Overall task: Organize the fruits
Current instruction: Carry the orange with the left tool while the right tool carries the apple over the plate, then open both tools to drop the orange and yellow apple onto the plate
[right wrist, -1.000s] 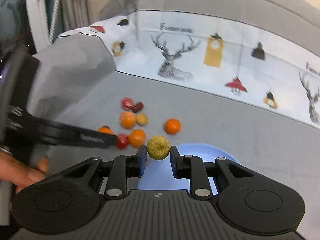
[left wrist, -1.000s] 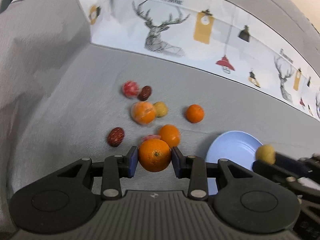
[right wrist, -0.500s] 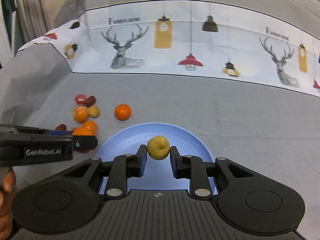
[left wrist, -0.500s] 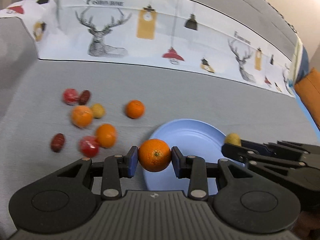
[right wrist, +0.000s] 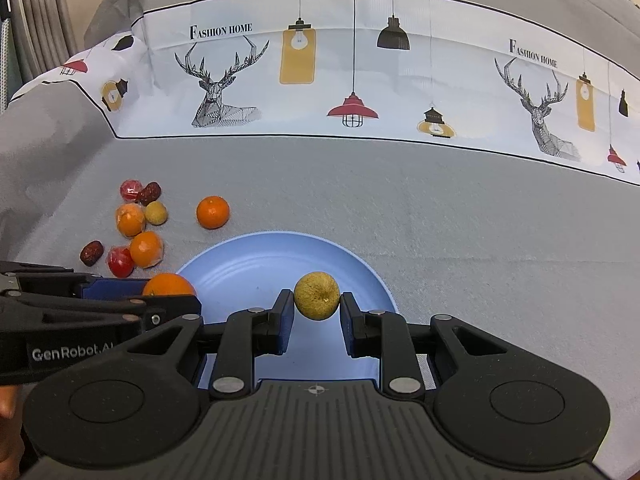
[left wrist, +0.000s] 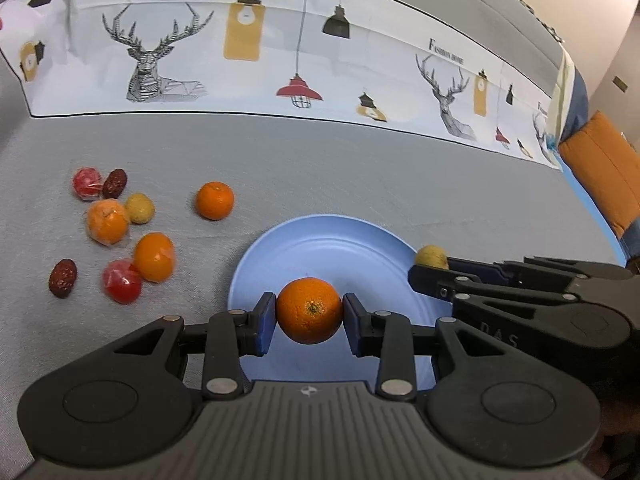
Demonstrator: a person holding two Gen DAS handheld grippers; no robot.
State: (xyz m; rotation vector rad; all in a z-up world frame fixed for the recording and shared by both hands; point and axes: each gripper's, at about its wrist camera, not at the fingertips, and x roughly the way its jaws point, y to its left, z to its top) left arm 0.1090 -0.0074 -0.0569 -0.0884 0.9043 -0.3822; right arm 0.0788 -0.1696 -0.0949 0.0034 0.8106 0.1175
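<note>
My left gripper (left wrist: 309, 320) is shut on an orange (left wrist: 309, 309) and holds it over the near left part of the blue plate (left wrist: 344, 248). My right gripper (right wrist: 316, 308) is shut on a small yellow-brown fruit (right wrist: 317, 295) over the plate (right wrist: 256, 264). The left gripper with its orange (right wrist: 168, 285) shows at the plate's left edge in the right wrist view. The right gripper with its fruit (left wrist: 430, 257) shows at the plate's right edge in the left wrist view. The plate itself holds nothing.
Several loose fruits lie on the grey cloth left of the plate: an orange (left wrist: 214, 200), two wrapped oranges (left wrist: 107, 221), a yellow fruit (left wrist: 140, 208), red wrapped fruits (left wrist: 121, 281) and dark dates (left wrist: 62, 278). A deer-print cloth (left wrist: 280, 52) runs along the back. An orange cushion (left wrist: 600, 176) lies far right.
Both grippers have swung right from the fruit pile to above the plate, each still holding its fruit. The plate now sits centred under them.
</note>
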